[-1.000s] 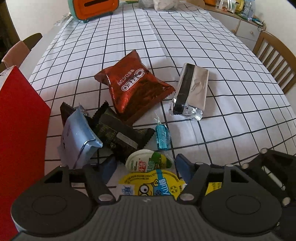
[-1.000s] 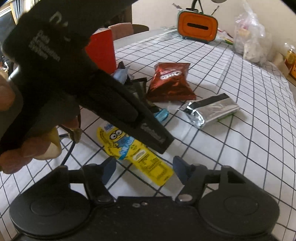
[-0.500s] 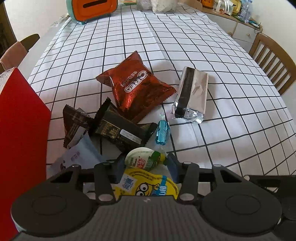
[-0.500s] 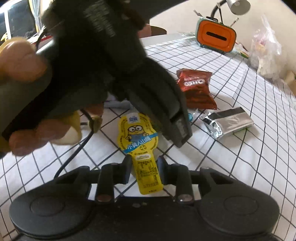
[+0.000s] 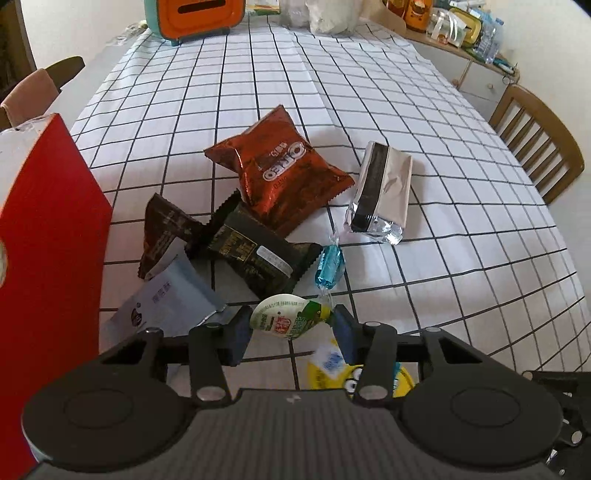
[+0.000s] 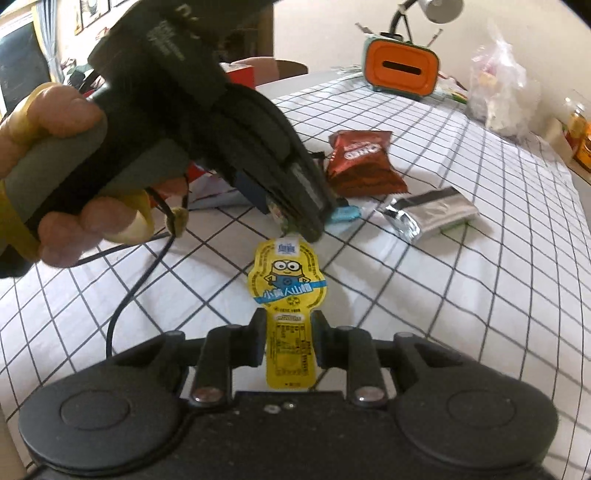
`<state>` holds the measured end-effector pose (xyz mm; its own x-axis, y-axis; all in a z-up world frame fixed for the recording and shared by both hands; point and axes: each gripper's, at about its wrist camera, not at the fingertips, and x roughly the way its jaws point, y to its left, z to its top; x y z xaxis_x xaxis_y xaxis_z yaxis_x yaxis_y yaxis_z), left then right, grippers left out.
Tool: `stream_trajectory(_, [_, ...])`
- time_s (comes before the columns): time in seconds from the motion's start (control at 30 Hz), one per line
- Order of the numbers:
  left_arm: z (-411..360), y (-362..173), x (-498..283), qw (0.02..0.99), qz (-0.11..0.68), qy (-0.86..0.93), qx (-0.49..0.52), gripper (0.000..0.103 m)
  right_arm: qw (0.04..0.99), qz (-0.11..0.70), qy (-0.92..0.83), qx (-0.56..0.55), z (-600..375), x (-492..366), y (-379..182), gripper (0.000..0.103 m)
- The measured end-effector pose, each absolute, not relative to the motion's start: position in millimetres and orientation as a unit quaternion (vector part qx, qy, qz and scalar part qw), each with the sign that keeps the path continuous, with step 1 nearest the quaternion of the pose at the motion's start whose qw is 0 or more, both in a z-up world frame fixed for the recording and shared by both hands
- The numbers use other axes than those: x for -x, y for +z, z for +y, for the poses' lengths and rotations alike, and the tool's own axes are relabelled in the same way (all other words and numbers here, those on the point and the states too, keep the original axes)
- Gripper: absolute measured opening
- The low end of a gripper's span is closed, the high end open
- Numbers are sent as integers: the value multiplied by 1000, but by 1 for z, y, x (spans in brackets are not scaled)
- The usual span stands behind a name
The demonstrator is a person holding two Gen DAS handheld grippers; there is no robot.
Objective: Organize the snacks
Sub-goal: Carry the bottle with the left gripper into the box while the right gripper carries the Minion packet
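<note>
- The left gripper has its pads against a small white-and-green jelly cup, one on each side; the cup's peel tab points to the right of that view.
- The right gripper is clamped on the narrow stem of a yellow Minions snack pouch. The pouch's long axis runs straight away from the jaws, its wide rounded head farthest out, printed face up.
- In the right wrist view the left gripper's black body, held by a hand, hangs just past the pouch's head.
- A red box stands at the left edge of the left wrist view; its inside cannot be seen.
- Loose on the checked tablecloth: a red Oreo bag, a silver foil pack to its right and apart from it, two dark wrappers overlapping under the Oreo bag's near corner, a pale blue-grey packet beside the box, and a blue twist-wrapped candy just beyond the jelly cup.
- The silver pack's long axis runs away from the left camera.
- The right and far parts of the cloth lie bare up to an orange-fronted tissue box and a plastic bag at the far end.
- A wooden chair stands at the table's right edge.
</note>
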<state>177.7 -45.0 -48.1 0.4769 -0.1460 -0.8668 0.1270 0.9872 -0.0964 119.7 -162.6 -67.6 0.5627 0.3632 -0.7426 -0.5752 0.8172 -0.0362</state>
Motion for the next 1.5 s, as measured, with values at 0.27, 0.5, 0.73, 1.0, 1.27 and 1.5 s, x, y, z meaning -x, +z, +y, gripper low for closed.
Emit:
stream_trajectory(0.27, [-40, -29, -161, 869, 487, -85, 15, 46, 888, 375, 239, 113, -180, -110, -58, 23])
stream_trajectory(0.5, [-36, -4, -144, 881, 465, -93, 10, 46, 905, 348, 219, 106, -184, -99, -34, 23])
stream_trajectory(0.73, [-21, 24, -131, 895, 437, -83, 7, 46, 919, 315, 215, 99, -180, -93, -1, 23])
stream_trajectory(1.0, [15, 54, -123, 908, 414, -58, 2, 47, 928, 282, 221, 100, -152, -98, 33, 23])
stream_trajectory(1.27, [66, 80, -117, 920, 391, -23, 3, 47, 929, 260, 239, 108, -107, -111, 59, 23])
stream_trajectory(1.5, [116, 84, -116, 922, 387, 8, 12, 47, 920, 265, 260, 125, -52, -128, 58, 23])
